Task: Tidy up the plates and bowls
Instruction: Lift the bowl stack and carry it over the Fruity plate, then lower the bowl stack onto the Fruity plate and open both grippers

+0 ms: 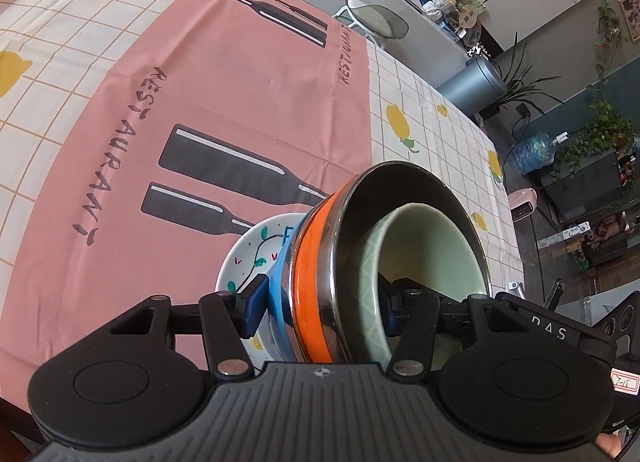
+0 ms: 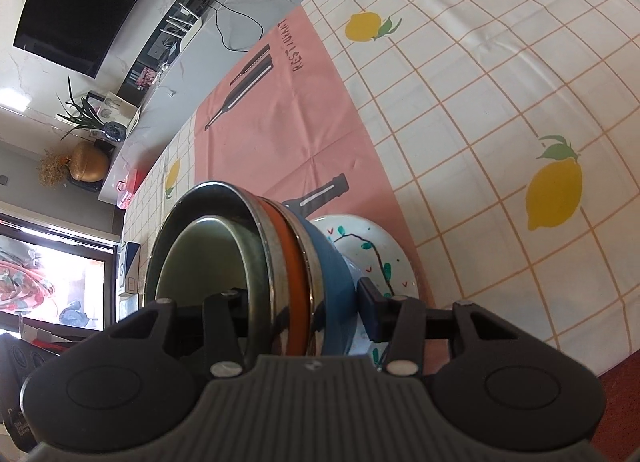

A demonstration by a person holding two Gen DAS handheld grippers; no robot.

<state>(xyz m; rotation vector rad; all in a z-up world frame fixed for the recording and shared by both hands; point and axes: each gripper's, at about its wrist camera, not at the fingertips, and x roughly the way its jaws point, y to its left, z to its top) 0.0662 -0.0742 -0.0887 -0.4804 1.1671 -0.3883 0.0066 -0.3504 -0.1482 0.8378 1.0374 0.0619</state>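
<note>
both grippers, left gripper (image 1: 320, 312) and right gripper (image 2: 298, 312), have jaws clamped across a nested stack: pale green ceramic bowl (image 1: 416, 250), orange-banded steel bowl (image 1: 316, 258), blue bowl (image 1: 280, 286), over the white painted plate (image 1: 250, 258) near the table's (image 1: 440, 110) front edge. uneven squeeze could slip the inner bowl out.

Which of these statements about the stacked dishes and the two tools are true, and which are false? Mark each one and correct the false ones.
1. The pale green bowl sits inside the orange-banded bowl. True.
2. The left tool is open and holds nothing. False: it is closed across the nested bowls.
3. A blue bowl lies between the orange-banded bowl and the white painted plate. True.
4. The stack is held over a bare wooden floor. False: under it lies a pink cloth on a lemon-print tablecloth.
5. The right tool also grips the stack. True.
</note>
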